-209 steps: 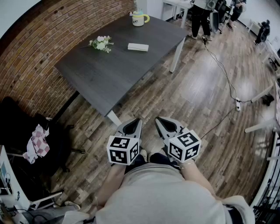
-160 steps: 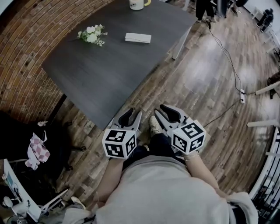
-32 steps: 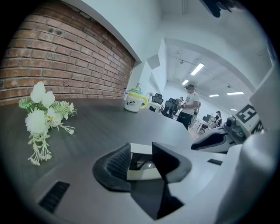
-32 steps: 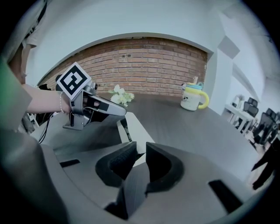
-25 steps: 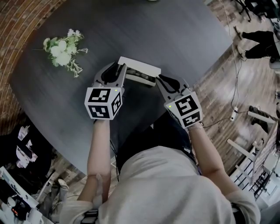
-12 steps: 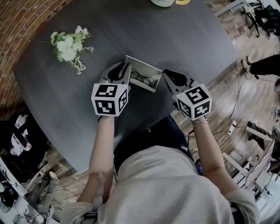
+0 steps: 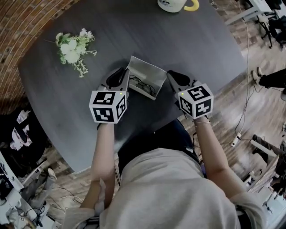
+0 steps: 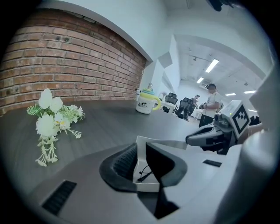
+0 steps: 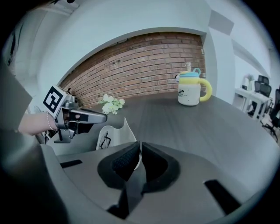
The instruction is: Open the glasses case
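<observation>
A white glasses case (image 7: 144, 87) lies open on the dark table (image 7: 196, 49), its lid (image 7: 148, 70) standing up at the far side. Dark glasses (image 7: 142, 84) rest inside. My left gripper (image 7: 124, 72) grips the case's left end; in the left gripper view that end wall (image 8: 141, 165) sits between the closing jaws of the left gripper (image 8: 143, 151), with the glasses (image 8: 145, 173) showing. My right gripper (image 7: 172, 74) is at the case's right end. There a thin white edge (image 9: 137, 161) is pinched in the closing, nearly shut jaws of the right gripper (image 9: 140, 146).
A small bunch of white flowers (image 7: 73, 49) lies to the left of the case. A white mug with a yellow handle (image 7: 176, 4) stands at the table's far edge. A dark chair with clothes (image 7: 18, 134) is at the left, beyond the table edge, and people stand far off (image 8: 211, 103).
The case's lid has swung up from low over the base to standing upright, so the glasses now show. My right gripper has shifted along with the case's right end; my left gripper stayed put.
</observation>
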Action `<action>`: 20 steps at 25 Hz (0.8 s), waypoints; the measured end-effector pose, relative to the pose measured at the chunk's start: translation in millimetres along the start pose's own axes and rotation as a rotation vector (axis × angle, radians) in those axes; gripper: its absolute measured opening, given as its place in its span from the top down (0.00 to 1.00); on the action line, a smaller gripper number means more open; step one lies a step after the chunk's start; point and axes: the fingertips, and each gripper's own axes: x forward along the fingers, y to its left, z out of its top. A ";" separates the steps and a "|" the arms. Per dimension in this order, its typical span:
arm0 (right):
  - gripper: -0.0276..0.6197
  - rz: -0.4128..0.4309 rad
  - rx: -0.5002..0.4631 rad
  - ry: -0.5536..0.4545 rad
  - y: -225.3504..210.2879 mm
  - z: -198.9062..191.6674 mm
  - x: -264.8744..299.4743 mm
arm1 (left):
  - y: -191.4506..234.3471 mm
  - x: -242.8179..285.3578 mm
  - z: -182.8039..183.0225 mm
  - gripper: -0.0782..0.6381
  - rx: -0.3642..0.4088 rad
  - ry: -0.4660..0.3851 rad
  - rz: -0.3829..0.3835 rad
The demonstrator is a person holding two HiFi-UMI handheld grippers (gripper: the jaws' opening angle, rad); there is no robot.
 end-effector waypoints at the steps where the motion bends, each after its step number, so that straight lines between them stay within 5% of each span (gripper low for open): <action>1: 0.92 -0.004 0.004 0.003 -2.6 -0.5 1.9 | 0.0 -0.8 -0.3 0.78 0.000 0.002 0.003; 20: 0.82 -0.062 0.022 -0.002 8.9 -7.3 5.6 | -12.0 -20.2 -17.8 0.79 0.013 0.042 -0.050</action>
